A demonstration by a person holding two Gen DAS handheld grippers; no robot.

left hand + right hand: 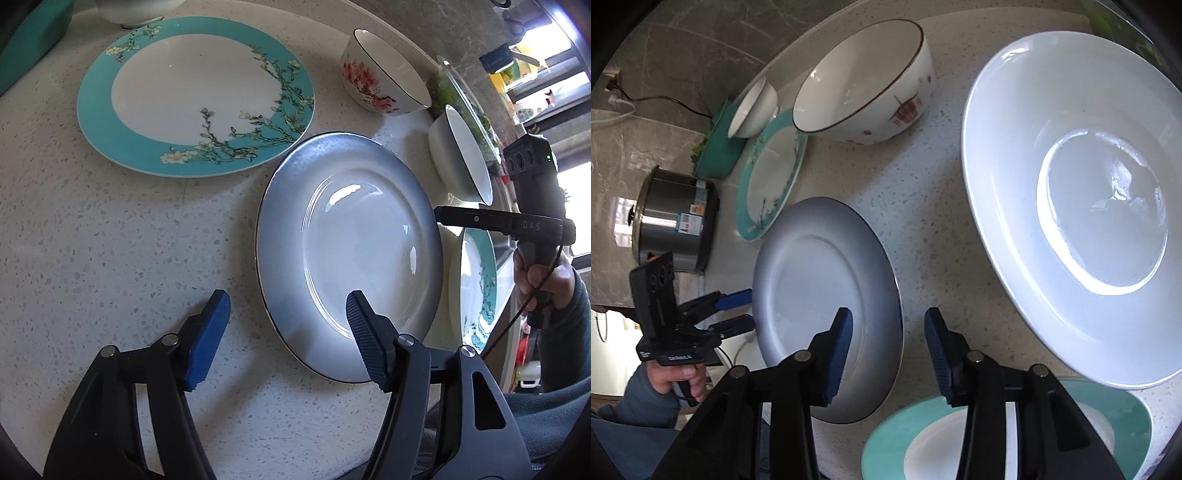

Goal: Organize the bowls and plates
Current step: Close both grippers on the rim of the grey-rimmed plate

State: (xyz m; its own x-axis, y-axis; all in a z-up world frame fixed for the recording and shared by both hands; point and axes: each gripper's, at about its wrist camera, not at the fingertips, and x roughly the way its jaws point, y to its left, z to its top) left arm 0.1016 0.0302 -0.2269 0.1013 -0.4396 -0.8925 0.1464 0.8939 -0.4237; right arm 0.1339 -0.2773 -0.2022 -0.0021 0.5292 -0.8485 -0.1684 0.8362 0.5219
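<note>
Left wrist view, left to right:

- Teal box (29, 40), far left edge of the worktop (92, 229).
- Bowl (136, 11), only its foot visible at the top edge, touching the rim of the teal plate.
- Teal plate (195, 96), flat on the worktop, blossom branch on its right rim.
- Your left tool (288, 325), fingers spread wide. The left pad (208, 339) is over bare worktop; the right pad (365, 347) is over the near rim of the grey plate. Nothing is gripped.
- Grey plate (347, 254), flat, face up, just beside the teal plate. Round, so no long axis.
- Flowered bowl (384, 74), upright, mouth up, behind the grey plate.
- White bowl (461, 155), right of the grey plate; whether upright or tilted cannot be told here.
- Your right tool (443, 216), a finger tip at the grey plate's right rim. Whether it touches cannot be told.
- Second teal plate (476, 291), below that tool, at the worktop's right edge.

Right wrist view, left to right:

- Pot (672, 221), far left.
- Your left tool (746, 310), fingers apart at the grey plate's (820, 295) left rim.
- Your right tool (886, 354), fingers spread, gripping nothing: the left pad (838, 358) over the grey plate, the right pad (938, 358) over its gap to the second teal plate (894, 435).
- Large white plate (1071, 206), flat, at right.
</note>
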